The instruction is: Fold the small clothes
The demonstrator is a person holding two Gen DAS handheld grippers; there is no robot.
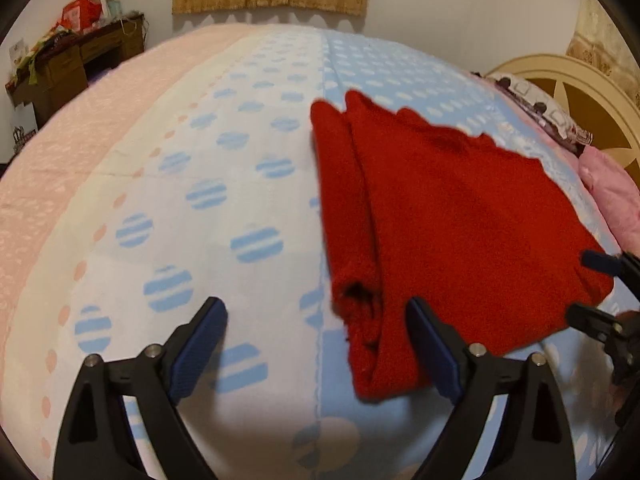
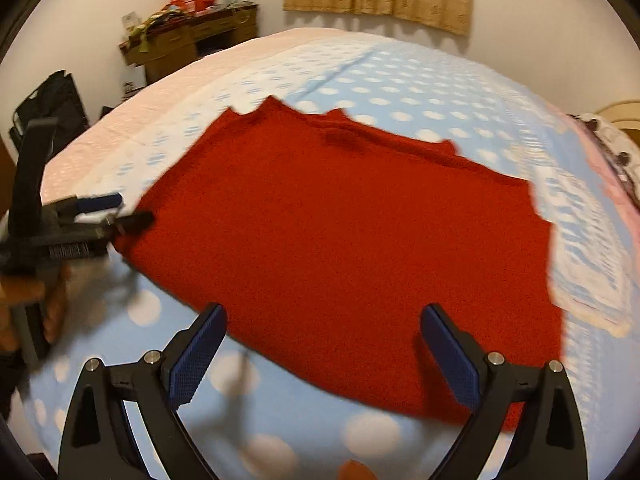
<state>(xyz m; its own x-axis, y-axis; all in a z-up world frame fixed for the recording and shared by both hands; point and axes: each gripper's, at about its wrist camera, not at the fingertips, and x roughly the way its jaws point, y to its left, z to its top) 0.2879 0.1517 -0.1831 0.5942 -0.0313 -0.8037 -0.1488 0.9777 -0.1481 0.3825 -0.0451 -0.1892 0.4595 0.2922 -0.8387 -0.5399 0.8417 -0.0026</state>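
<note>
Left gripper is spread wide with nothing pinched; the pads are blue, and I see bare bedspread plus the garment's near-left corner in the gap. Right gripper is also wide open and empty, its pads hanging over the near edge of the cloth.

Progress, as I read it: the red knit garment lies flat on the blue dotted bedspread as a rough rectangle. In the left wrist view its left side shows stacked lengthwise layers, and what looks like a cuff opening sits at the near-left corner, so I judge at least one fold or tuck is in. Cannot tell whether the other side is folded too. Scalloped far edge looks fairly squared. I'd call it partway: likely a cross fold left, then done for this piece. No other clothes visible on the bed.

Position: the garment's folded left edge runs just inside my left gripper's right finger. The right gripper sits at the garment's near-right corner in the left view, near the cloth, contact unclear. Both point down at the bed.
</note>
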